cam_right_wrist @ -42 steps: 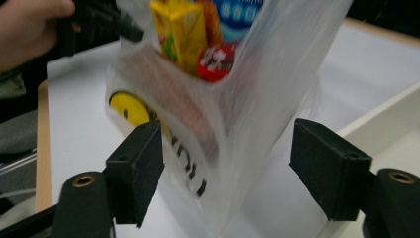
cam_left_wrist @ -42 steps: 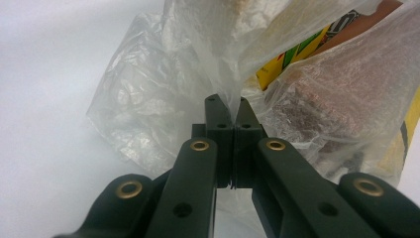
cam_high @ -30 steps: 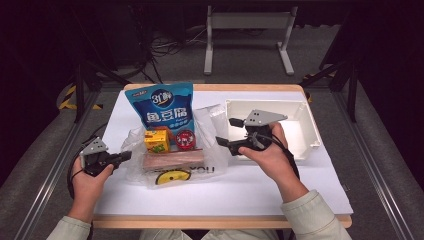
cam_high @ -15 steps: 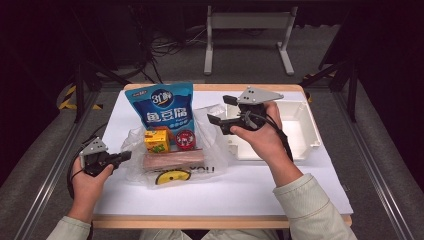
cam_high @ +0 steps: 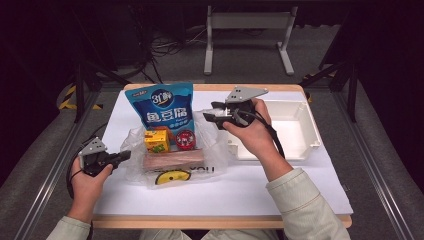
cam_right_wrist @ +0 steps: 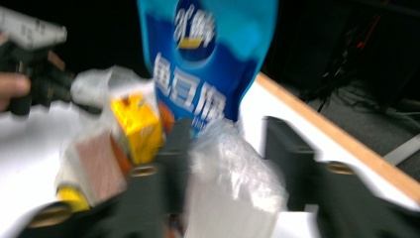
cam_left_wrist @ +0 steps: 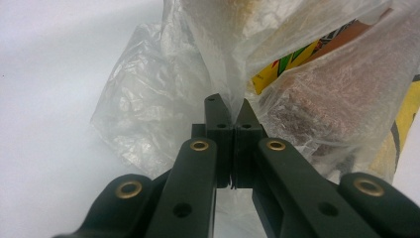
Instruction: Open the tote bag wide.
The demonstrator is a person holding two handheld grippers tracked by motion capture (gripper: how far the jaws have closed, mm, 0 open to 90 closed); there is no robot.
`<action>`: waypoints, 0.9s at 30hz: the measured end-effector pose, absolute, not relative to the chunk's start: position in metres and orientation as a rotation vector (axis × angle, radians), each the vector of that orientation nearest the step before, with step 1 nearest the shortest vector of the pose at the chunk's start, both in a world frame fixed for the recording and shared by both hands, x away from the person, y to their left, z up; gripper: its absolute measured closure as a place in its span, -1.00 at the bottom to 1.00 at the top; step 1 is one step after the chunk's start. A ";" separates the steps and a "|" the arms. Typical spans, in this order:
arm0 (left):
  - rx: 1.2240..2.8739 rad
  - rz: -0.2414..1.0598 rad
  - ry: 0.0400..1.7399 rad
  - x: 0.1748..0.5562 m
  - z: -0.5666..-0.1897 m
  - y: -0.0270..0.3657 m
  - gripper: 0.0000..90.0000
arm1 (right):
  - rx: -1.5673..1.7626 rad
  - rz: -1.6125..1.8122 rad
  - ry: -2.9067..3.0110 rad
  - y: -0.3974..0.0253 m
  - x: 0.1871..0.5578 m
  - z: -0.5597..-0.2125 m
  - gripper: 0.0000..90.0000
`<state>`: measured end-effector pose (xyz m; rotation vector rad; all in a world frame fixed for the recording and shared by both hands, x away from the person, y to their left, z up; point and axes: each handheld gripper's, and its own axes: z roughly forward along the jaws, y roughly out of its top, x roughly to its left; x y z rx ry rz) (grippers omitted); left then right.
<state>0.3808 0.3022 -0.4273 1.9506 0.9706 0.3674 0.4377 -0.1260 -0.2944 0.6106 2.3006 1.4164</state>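
Observation:
A clear plastic bag [cam_high: 212,145] lies on the white table and holds a yellow box [cam_high: 156,140], a red round pack [cam_high: 185,139] and a brown block [cam_high: 172,160]. A blue pouch [cam_high: 161,109] stands out of its far end. My left gripper [cam_high: 125,156] is shut on the bag's left edge, and the film is pinched between its jaws [cam_left_wrist: 231,110]. My right gripper [cam_high: 209,116] is open at the bag's right upper edge. In the blurred right gripper view, crumpled film [cam_right_wrist: 233,183] sits between its spread jaws [cam_right_wrist: 230,134], with the blue pouch [cam_right_wrist: 208,64] behind.
A white tray [cam_high: 310,131] stands at the right of the table, just behind the right hand. The table's wooden edge [cam_high: 210,87] runs along the far side. Metal frame legs stand on the floor beyond.
The right gripper has moved left and farther away, from in front of the tray to the bag's right edge by the blue pouch. The left gripper has stayed in place.

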 end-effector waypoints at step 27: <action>1.951 0.346 0.986 0.386 -0.432 0.302 0.95 | 0.664 1.241 2.532 -0.121 0.421 -0.390 0.95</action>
